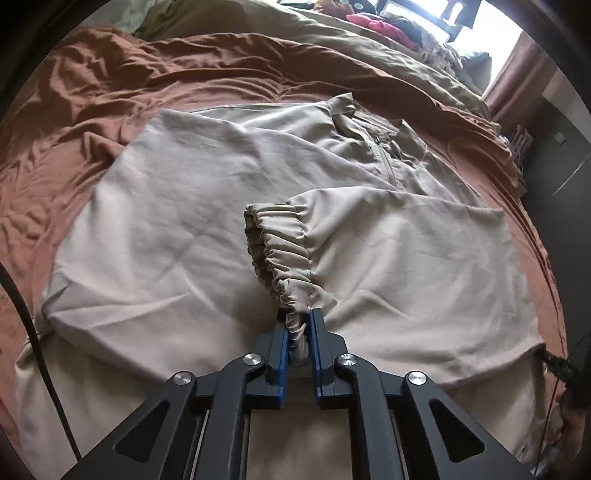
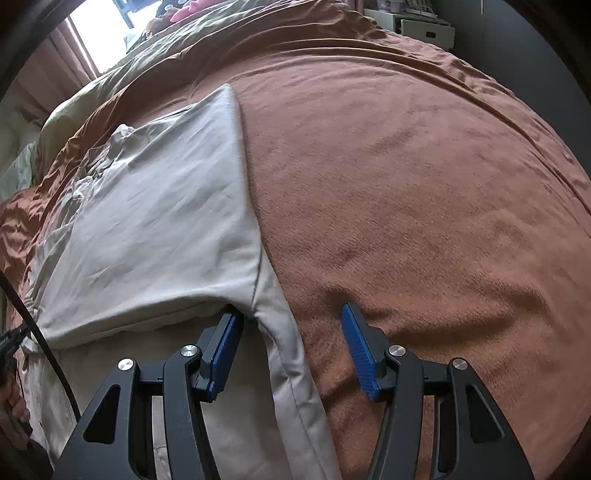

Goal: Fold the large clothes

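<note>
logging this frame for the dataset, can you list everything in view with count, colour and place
jacket: one, beige, spread flat on the bed
elastic cuff: one, beige, sleeve end folded over the jacket's middle
bedspread: one, rust brown, under the jacket
duvet: one, olive, bunched along the far side of the bed
clothes pile: one heap, pink and dark, far end by the window
cabinet: one, white, beyond the bed
left hand-held gripper: one, black with blue pads, shut on the cuff
right hand-held gripper: one, black with blue pads, open astride the jacket's near edge
</note>
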Available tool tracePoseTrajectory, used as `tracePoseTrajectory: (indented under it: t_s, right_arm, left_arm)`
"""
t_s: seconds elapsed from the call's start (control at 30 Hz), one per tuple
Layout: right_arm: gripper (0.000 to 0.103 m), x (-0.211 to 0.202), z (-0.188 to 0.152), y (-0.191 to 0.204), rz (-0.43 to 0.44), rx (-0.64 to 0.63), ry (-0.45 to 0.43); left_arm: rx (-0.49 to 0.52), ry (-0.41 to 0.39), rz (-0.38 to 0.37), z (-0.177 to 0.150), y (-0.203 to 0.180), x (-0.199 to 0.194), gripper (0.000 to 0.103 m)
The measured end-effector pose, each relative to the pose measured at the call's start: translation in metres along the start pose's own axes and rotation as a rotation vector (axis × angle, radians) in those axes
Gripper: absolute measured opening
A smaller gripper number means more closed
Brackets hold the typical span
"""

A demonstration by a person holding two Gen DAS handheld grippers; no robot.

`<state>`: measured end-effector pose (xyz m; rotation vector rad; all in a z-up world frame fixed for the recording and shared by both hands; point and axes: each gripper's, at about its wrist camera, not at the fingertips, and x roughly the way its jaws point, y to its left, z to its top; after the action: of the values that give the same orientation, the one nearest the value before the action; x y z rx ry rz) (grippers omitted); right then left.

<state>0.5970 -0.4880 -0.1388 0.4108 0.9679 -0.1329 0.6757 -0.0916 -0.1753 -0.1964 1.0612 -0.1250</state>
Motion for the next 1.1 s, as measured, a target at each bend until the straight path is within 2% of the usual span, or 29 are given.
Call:
tracePoseTrajectory:
  t_s: [0.33, 0.43, 0.53, 0.6, 0.67, 0.73, 0.8, 1.1]
  right_arm:
    - [0.053, -0.009, -0.004, 0.003, -0.001, -0.045, -0.010]
    - [0.053, -0.004, -0.005, 0.004, -0.004, -0.030, 0.012]
    - [0.053, -0.018, -0.009, 0.001, 0.024, -0.005, -0.007]
    - [0.053, -0.035, -0.016, -0.001, 0.059, -0.004, -0.033]
    - [0.053, -0.056, -0.027, -0.005, 0.057, -0.025, -0.071]
    - [0.053, -0.070, -0.036, -0.008, 0.060, -0.045, -0.092]
    - [0.053, -0.084, -0.048, -0.011, 0.056, -0.063, -0.101]
    - [0.053, -0.134, -0.100, -0.019, 0.079, -0.099, -0.116]
  left_arm:
    - [0.049, -0.007, 0.065, 0.005, 0.002, 0.018, 0.011]
    - [0.042, 0.003, 0.081, 0.007, 0.005, 0.023, 0.014]
    - [0.041, 0.019, 0.080, 0.009, 0.006, 0.018, 0.019]
    - [0.038, 0.010, 0.073, 0.007, 0.008, 0.005, 0.023]
    - [0.035, 0.001, 0.054, 0.002, 0.013, -0.014, 0.027]
    - [0.029, -0.014, 0.035, -0.003, 0.019, -0.030, 0.037]
    - [0.027, -0.038, 0.032, -0.010, 0.026, -0.050, 0.055]
    - [-0.020, -0.094, 0.041, -0.058, 0.067, -0.131, 0.057]
